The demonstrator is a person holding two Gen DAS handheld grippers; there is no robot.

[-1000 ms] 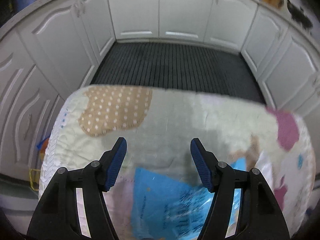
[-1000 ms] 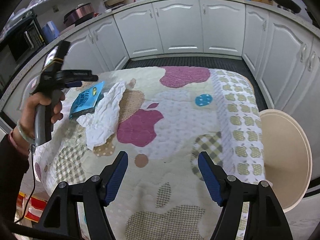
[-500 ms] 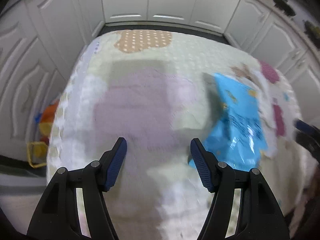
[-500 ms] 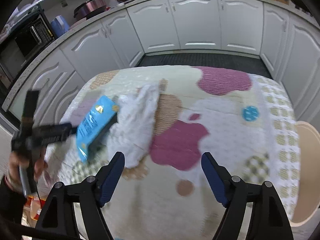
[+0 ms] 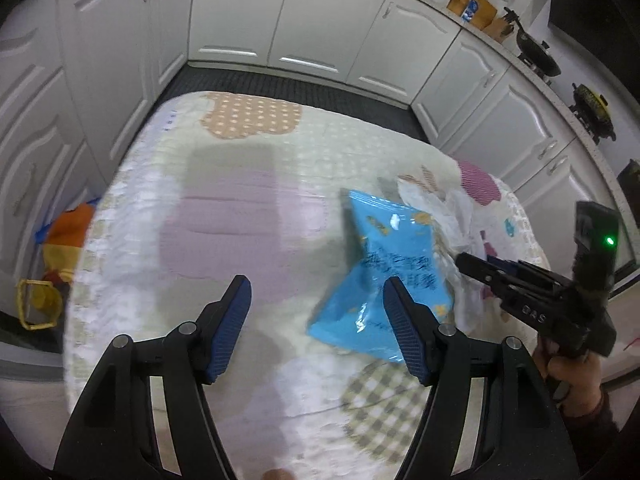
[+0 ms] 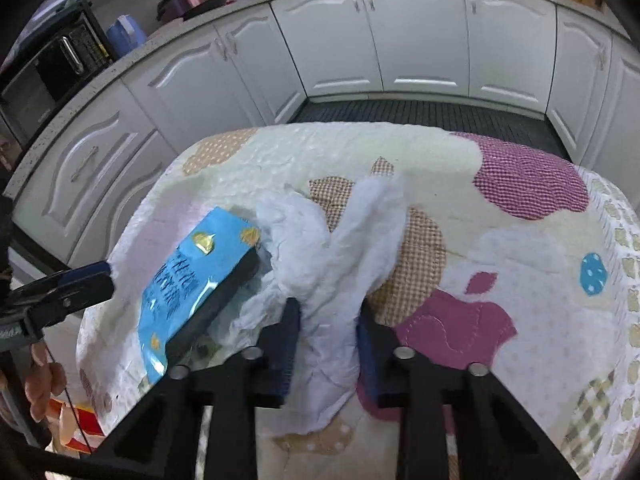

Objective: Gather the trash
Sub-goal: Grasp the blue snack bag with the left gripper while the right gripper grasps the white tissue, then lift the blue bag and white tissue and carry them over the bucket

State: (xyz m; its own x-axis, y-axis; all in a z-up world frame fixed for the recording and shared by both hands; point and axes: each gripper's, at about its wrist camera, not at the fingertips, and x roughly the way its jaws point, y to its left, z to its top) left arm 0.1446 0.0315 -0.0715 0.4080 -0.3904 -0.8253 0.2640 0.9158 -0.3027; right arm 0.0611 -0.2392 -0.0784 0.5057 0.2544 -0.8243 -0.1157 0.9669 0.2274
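Observation:
A blue snack packet [image 5: 394,264] lies on the quilted tablecloth [image 5: 240,184], with crumpled white paper [image 5: 452,208] just beyond it to the right. My left gripper [image 5: 315,282] hovers above the cloth. Its jaws are opening with nothing pressed between them, and its right finger overlaps the packet's near edge. In the right wrist view my right gripper [image 6: 326,312] is shut on the near end of the white paper [image 6: 340,248]. The blue packet [image 6: 192,276] sits to its left, under the left gripper's fingers [image 6: 96,276].
White cabinets [image 5: 304,20] ring the table, and a dark ribbed mat [image 6: 424,114] covers the floor beyond. Orange and yellow items [image 5: 60,240] and a yellow basket [image 5: 36,304] sit on the floor at the left. A hand [image 5: 572,372] holds the right gripper [image 5: 464,260].
My right gripper moved in towards the white paper and shut on it. My left gripper drew back and to the left, so the blue packet now sits by its right finger.

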